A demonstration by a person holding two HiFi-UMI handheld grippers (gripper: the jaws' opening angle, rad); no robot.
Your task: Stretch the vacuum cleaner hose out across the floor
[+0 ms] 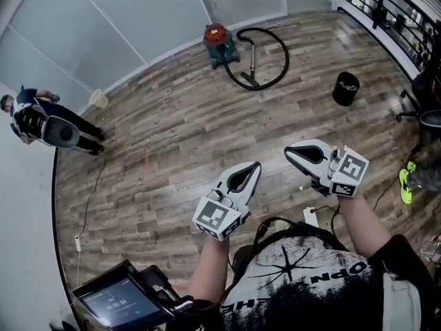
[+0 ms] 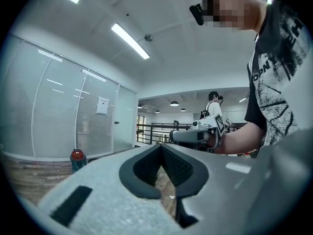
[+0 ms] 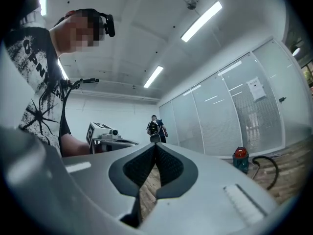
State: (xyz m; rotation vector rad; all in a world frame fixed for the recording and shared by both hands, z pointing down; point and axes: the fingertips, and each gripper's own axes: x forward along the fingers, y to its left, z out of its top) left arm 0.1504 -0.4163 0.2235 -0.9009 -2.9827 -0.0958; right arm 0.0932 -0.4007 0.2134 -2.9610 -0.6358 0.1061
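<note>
At far wall: hose (image 1: 286, 55) lies looped on floor (image 1: 172, 143), beside vacuum cleaner (image 1: 219, 41).
Handling: probably light, bendy, ribbed; likely to spring back.
Hold: stiff wand end looks best.
Tongs: left tongs (image 1: 253, 169) and right tongs (image 1: 289, 152) pressed together, empty, well apart from hose.

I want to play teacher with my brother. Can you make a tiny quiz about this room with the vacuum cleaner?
1. True or false: the hose lies stretched out straight.
2. What stands right of the hose in the head view? A) a black bin B) a ladder C) a red ball
3. Fill in: the left gripper and right gripper are both ____.
Key: 1 false, it curls in a loop beside the vacuum cleaner. 2 A. 3 shut, holding nothing.
</note>
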